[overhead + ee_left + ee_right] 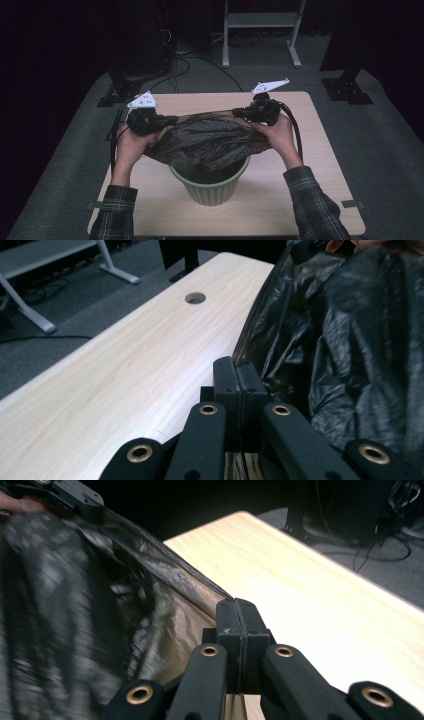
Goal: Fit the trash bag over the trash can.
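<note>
Left tongs: jaws pressed together, pinching the edge of the black bin bag; in the left gripper view the film goes in btw. the two pads.
Right tongs: also pressed together on the bag's edge; in the right gripper view a thin, taut fold of film runs straight into the closed pads.
Bag: hangs btw. the two tongs, stretched from one to the other, mouth pulled wide. Its body sags below and toward the person.
Green bin: on the desk, just under the bag and nearer to the person than both tongs; the bag's lower part seems to lie already inside the rim, but exact contact cannot be told.
Hands: left hand and right hand each carry one tool, about same height, above the bin.
Step in hand (judgement): lining the bin w/ the bag; the bag is opened and held over the bin, the edge is not yet folded over the rim.
Next move (judgement): needs both tongs to go down together and apart, so the bag's edge passes outside the rim on both sides. Grip must stay firm, film is thin and slippery. Bin is light, prob. it can tip or slide if one side pulls more.
</note>
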`<state>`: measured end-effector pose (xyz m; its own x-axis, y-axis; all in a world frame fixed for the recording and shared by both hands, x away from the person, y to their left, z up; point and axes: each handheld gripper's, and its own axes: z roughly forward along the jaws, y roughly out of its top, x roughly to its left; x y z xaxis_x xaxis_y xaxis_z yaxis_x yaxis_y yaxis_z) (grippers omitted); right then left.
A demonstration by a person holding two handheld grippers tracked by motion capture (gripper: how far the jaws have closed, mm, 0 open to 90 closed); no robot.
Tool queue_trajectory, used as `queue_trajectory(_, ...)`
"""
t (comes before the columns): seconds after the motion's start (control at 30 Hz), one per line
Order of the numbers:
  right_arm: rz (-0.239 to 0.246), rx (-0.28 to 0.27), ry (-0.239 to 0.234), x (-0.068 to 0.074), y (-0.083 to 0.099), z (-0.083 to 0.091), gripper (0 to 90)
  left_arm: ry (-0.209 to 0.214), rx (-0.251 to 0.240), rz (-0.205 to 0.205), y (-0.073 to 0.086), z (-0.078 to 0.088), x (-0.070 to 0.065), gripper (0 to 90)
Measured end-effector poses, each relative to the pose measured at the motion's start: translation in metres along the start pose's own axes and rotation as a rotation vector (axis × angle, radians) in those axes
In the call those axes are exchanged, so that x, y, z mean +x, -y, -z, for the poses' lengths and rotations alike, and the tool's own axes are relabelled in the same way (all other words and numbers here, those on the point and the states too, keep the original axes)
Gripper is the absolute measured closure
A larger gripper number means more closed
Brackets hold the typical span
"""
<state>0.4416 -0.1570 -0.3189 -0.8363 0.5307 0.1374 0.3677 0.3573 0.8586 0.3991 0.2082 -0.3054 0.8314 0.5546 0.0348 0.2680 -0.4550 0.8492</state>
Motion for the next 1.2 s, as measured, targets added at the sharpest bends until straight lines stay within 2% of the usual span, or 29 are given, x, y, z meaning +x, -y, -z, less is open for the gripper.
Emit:
queue_trajectory(0.17,-0.021,0.039,0.008,-0.003,0.014,-0.013,89.6,-0.004,0.023,-0.001,0.007,-0.006,0.0,89.9)
queue_trajectory(0.43,-0.025,0.103,0.015,-0.001,0.034,-0.035,89.6,-0.001,0.036,0.011,0.015,-0.011,0.001,89.9)
queue_trajectory(0.87,-0.066,0.156,-0.023,0.002,0.057,-0.06,89.2,0.011,0.049,0.018,0.019,-0.013,0.0,89.9)
queue_trajectory(0.97,-0.075,0.168,-0.027,0.001,0.061,-0.064,88.0,0.013,0.047,0.02,0.02,-0.013,0.0,89.9)
queue_trajectory(1.03,-0.079,0.171,-0.021,0.0,0.062,-0.064,80.1,0.014,0.041,0.023,0.02,-0.012,0.001,89.9)
queue_trajectory(1.07,-0.084,0.169,-0.015,-0.001,0.062,-0.062,79.3,0.014,0.037,0.025,0.019,-0.011,0.001,89.9)
queue_trajectory(1.2,-0.098,0.117,0.022,-0.007,0.053,-0.043,71.9,0.015,0.039,0.023,0.018,-0.01,0.001,89.9)
